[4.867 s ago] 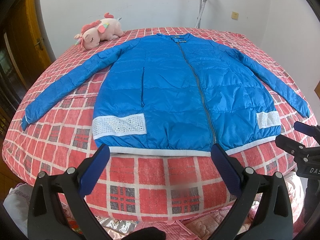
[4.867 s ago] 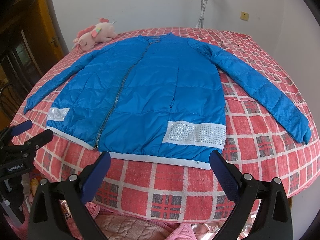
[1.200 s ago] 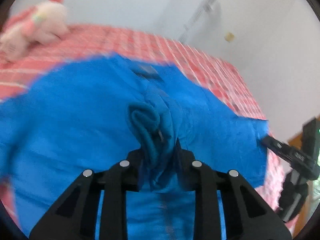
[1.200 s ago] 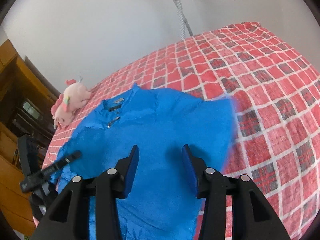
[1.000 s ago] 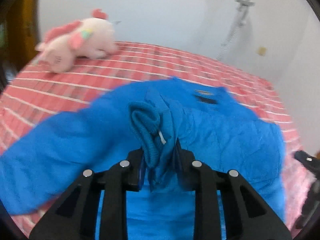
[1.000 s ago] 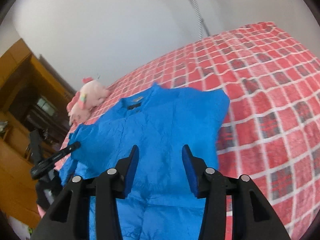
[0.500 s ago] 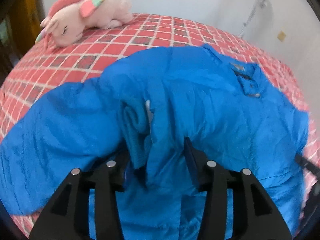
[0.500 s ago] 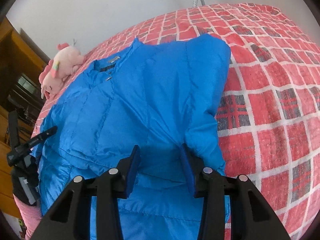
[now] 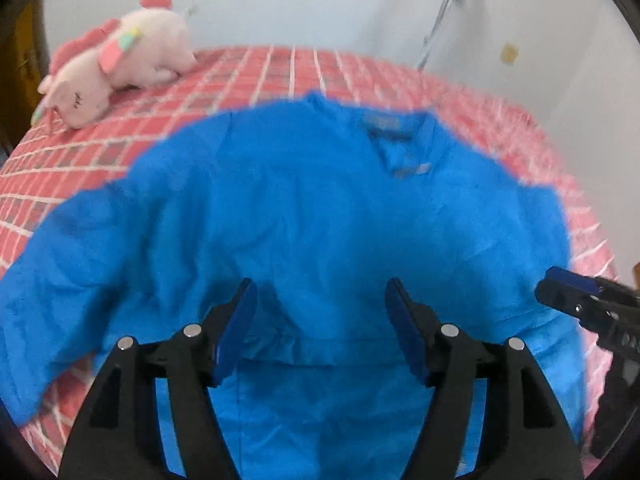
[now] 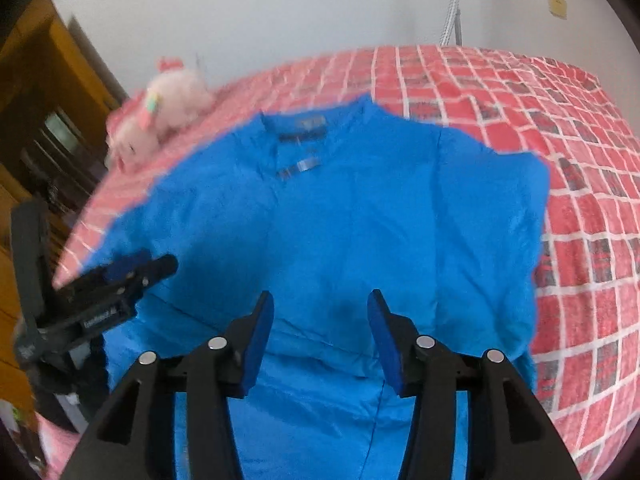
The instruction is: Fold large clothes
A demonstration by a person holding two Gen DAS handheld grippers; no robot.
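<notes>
The blue jacket [image 9: 320, 208] lies spread on the bed [image 10: 580, 152], which wears a red checked cover; its collar [image 9: 392, 128] points toward the far wall at twelve o'clock, and both sleeves are folded in over the body, their folded edges making a crease across the front. No container shows in either view.

In the left wrist view the left tongs [image 9: 322, 324] hover just over the jacket's middle, at six o'clock from the collar. Their jaws have just been opening and now stand released, well parted, with only flat blue cloth seen through the gap and nothing pinched between the pads. The right tongs [image 9: 576, 296] reach in from four o'clock, over the jacket's right edge.

In the right wrist view the right tongs [image 10: 320, 328] likewise hang above the jacket's front, jaws just opened a little further, released, the pads clear of the fabric. The left tongs [image 10: 136, 268] show at nine o'clock over the jacket's left side.

A pink plush toy [image 9: 116, 60] rests on the bed at ten o'clock, apart from the jacket's shoulder.
</notes>
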